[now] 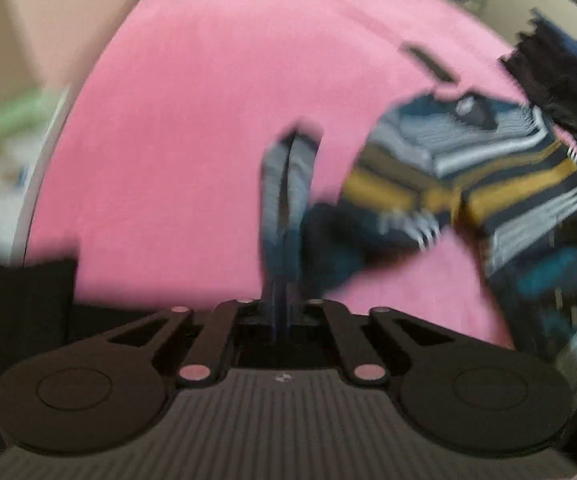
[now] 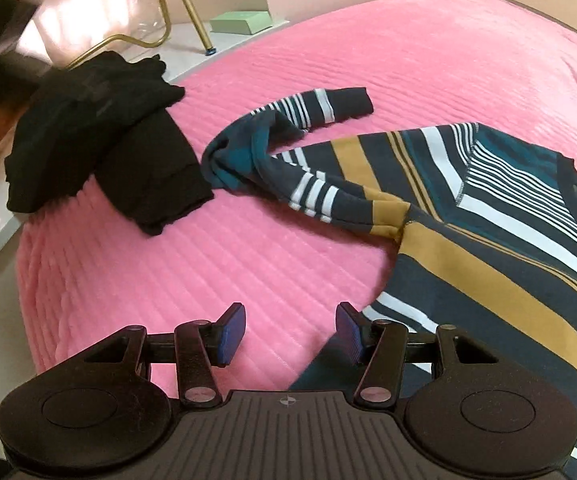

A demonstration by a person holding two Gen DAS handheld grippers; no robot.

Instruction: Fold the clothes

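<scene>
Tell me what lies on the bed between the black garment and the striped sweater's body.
In the right wrist view, the sweater's bunched sleeve lies on the pink bedspread between the black garment and the striped sweater.

striped sweater (image 2: 468, 216) — navy, mustard, white and teal bands, spread flat at right of the right wrist view | its sleeve (image 2: 288, 140) runs up-left, crumpled and doubled over, cuff at upper centre | black garment (image 2: 100, 136) — folded, bunched, upper left on the pink bed
</scene>
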